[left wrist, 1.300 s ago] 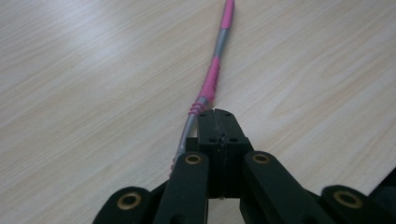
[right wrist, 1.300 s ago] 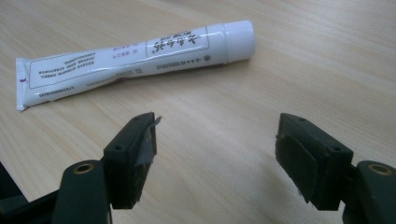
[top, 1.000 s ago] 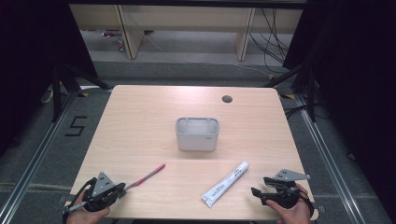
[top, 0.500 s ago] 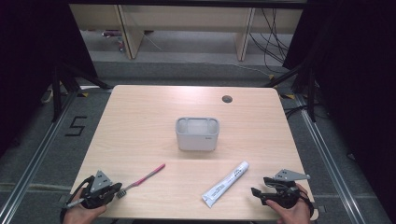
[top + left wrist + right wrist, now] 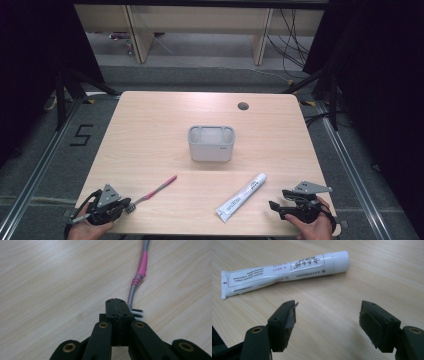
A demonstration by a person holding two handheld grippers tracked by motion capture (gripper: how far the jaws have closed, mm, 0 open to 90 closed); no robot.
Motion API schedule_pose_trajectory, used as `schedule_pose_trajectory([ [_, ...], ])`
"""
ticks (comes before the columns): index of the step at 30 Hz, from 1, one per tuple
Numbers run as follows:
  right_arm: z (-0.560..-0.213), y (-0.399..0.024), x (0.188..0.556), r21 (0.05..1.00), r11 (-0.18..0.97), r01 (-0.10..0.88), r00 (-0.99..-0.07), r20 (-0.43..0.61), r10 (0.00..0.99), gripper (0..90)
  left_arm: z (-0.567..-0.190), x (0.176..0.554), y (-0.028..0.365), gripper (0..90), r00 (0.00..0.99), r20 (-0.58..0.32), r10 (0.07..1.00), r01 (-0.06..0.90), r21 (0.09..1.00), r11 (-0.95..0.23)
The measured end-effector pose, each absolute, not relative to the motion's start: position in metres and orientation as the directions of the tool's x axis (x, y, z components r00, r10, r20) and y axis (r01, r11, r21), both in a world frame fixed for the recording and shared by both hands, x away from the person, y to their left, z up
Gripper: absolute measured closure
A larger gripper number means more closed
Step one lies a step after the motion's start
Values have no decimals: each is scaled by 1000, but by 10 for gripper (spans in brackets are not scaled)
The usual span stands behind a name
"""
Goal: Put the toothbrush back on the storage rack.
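Nothing is done yet, as far as I can judge: both items lie loose on the wooden table (image 5: 150, 130), and the grey caddy (image 5: 211, 143) at mid-table looks empty from above. My guess is both go into it, so all the work is left.

Going big to small: table first, then caddy, upright, well apart from both hands. Toothpaste tube (image 5: 242, 197) lies flat w/ cap pointing toward the caddy and crimped end toward the near edge, between the two hands but nearer the right. Pink-and-grey toothbrush (image 5: 151, 193) lies flat near the front left, bristle end toward me.

Right gripper (image 5: 274, 206) sits low at the front right corner, pointing left toward the tube; its jaws stand apart w/ nothing between them, tube just ahead in the right gripper view (image 5: 284, 272). Left gripper (image 5: 128, 205) rests at the front left edge, aimed along the table, jaws pressed together on nothing; in the left gripper view the brush head (image 5: 137, 312) is just beside the tips, touching or nearly so, can't tell which.
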State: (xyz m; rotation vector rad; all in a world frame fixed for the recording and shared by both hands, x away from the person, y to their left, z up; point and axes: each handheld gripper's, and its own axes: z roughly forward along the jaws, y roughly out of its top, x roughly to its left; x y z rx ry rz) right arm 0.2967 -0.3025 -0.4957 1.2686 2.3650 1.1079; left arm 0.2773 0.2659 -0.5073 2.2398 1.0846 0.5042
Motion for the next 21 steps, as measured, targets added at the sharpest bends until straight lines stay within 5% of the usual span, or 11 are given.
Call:
schedule_pose_trajectory([
  [21,-496,-303,296,712,333,618,-597,149,789,302,-505,262,237,895,682,79,727,527,636,-564],
])
